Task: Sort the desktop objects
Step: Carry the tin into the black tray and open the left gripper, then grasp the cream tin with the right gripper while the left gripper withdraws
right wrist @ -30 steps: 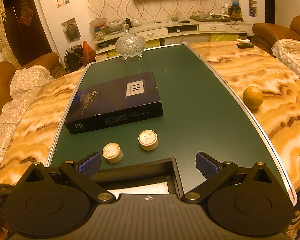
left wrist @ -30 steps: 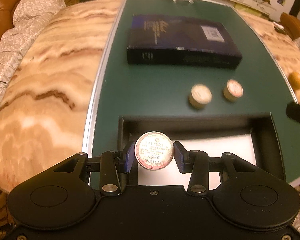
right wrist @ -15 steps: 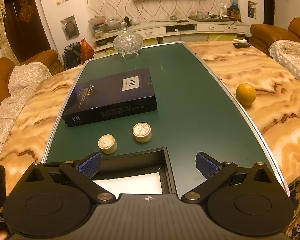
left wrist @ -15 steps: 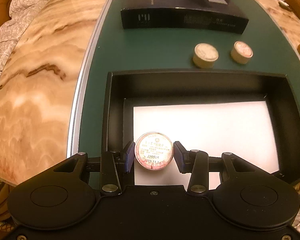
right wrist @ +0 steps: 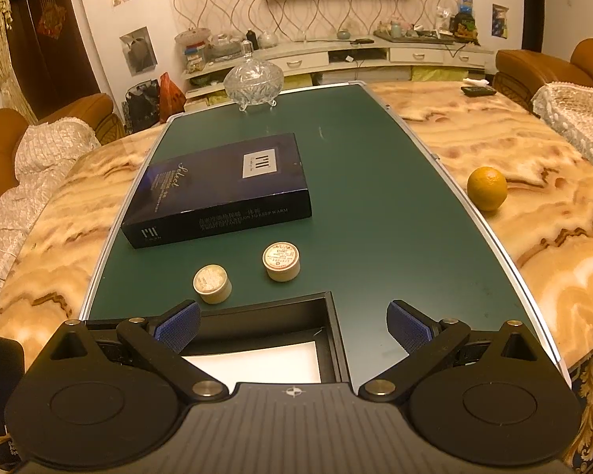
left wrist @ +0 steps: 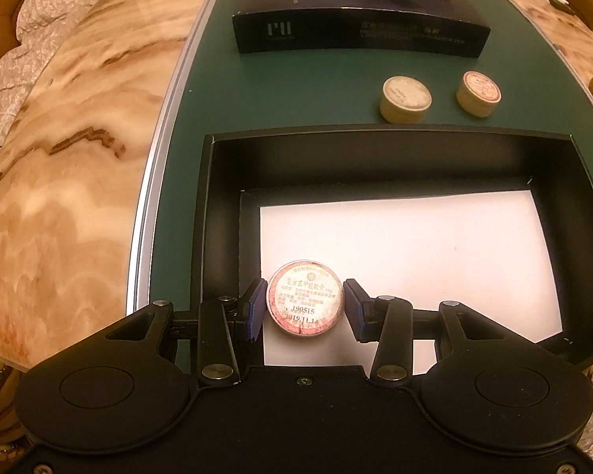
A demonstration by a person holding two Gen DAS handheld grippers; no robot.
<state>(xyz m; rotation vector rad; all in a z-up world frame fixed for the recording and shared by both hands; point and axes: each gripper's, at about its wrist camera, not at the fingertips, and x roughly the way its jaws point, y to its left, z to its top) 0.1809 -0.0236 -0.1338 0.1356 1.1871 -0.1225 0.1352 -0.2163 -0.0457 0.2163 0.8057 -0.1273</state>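
My left gripper [left wrist: 305, 303] is shut on a small round tin [left wrist: 304, 302] with a printed pink-rimmed lid, held low inside the open black box [left wrist: 375, 146], near the left edge of its white paper lining [left wrist: 415, 260]. Beyond the box's far wall two more round tins stand on the green mat: a plain one [left wrist: 406, 98] [right wrist: 212, 283] and one with a red-printed lid [left wrist: 478, 93] [right wrist: 281, 260]. My right gripper [right wrist: 294, 326] hangs open over the box's near right corner [right wrist: 332, 324], nothing between its fingers.
A dark blue flat carton [right wrist: 221, 187] [left wrist: 359, 19] lies on the green mat [right wrist: 367, 181] behind the tins. An orange [right wrist: 486, 188] sits on the marble table [right wrist: 533, 197] at the right. A glass lidded bowl [right wrist: 253, 79] stands at the mat's far end. Sofas flank the table.
My left gripper has come down with the tin, from above the box's front wall to low over the white lining. The right gripper has stayed where it was.
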